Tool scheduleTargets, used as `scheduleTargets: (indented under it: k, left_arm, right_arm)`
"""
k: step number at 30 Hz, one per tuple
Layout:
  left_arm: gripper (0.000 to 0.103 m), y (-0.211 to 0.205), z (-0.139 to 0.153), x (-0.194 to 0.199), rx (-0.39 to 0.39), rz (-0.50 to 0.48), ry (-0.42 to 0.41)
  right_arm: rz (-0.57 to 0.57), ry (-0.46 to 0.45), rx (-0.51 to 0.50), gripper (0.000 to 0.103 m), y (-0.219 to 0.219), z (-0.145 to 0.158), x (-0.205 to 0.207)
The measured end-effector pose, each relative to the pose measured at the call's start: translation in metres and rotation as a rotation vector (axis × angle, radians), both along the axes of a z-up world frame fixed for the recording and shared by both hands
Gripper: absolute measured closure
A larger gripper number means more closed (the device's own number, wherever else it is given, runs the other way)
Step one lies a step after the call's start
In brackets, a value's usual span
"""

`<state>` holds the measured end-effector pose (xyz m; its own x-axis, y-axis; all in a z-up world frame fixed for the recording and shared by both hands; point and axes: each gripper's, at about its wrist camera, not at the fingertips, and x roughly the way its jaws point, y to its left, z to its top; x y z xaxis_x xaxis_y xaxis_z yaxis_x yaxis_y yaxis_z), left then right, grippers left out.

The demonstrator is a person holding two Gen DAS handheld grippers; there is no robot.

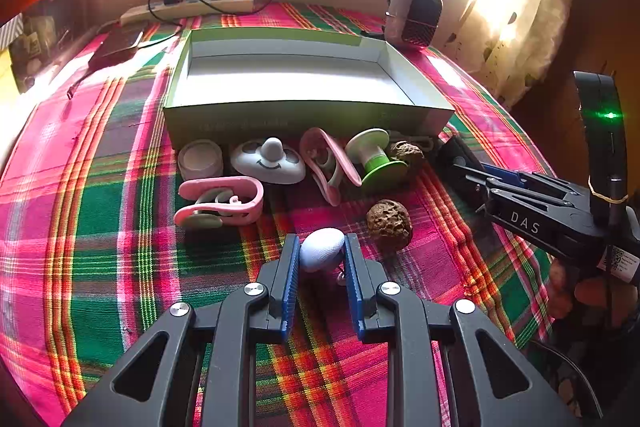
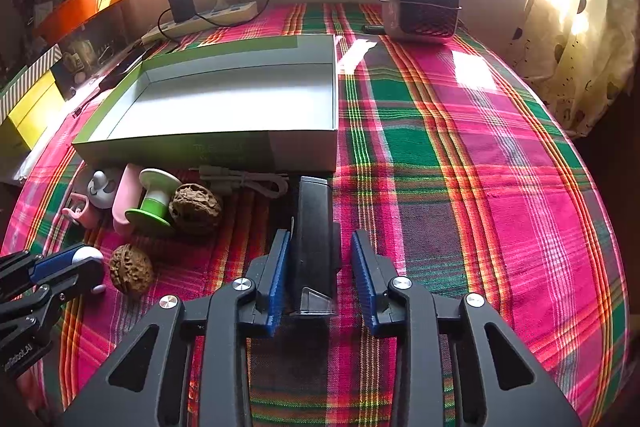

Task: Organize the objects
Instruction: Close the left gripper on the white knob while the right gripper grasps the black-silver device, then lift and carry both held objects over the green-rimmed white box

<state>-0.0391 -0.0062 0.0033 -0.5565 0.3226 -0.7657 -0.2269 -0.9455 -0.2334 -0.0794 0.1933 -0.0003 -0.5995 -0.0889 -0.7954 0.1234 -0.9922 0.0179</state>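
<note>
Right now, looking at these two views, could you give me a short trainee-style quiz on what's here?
1. True or false: the box already holds objects.
2. What is between the left gripper's pads? A) pink clip B) pale egg-shaped object C) green spool
3. How many walnuts lie on the cloth?

Key: 1 false, it is empty. 2 B, the egg-shaped object. 3 two.

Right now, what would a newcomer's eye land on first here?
The loud pink-and-green plaid cloth, then the open, empty box on it with small items strewn along its near side. In front, the left tool grips a pale egg, and a black case lies between the right tool's fingers.
</note>
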Motion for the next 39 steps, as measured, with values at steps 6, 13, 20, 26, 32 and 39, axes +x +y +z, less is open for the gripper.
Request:
scheduleTargets:
  k: [6, 13, 20, 26, 32, 39]
  left_arm:
    - [0.083, 0.0, 0.0, 0.0, -0.001, 0.001, 0.0]
    - [0.083, 0.0, 0.0, 0.0, -0.004, 0.001, 0.0]
    - [0.083, -0.004, 0.003, -0.002, -0.016, -0.002, 0.001]
    - [0.083, -0.006, 0.014, -0.003, -0.022, 0.0, 0.026]
    - [0.083, -0.005, 0.029, -0.008, -0.025, 0.0, 0.054]
    - [0.083, -0.005, 0.044, -0.023, -0.027, -0.005, 0.083]
  right_arm:
    - [0.002, 0.001, -0.007, 0.078, 0.0, 0.0, 0.001]
    - [0.008, 0.001, -0.01, 0.078, 0.0, 0.0, 0.002]
    - [0.013, 0.013, -0.01, 0.078, 0.0, 0.005, 0.004]
    - [0.02, 0.033, -0.017, 0.078, 0.001, 0.013, 0.005]
    - [0.032, 0.054, -0.024, 0.078, 0.0, 0.024, 0.005]
    - [0.04, 0.084, -0.026, 0.079, -0.001, 0.038, -0.004]
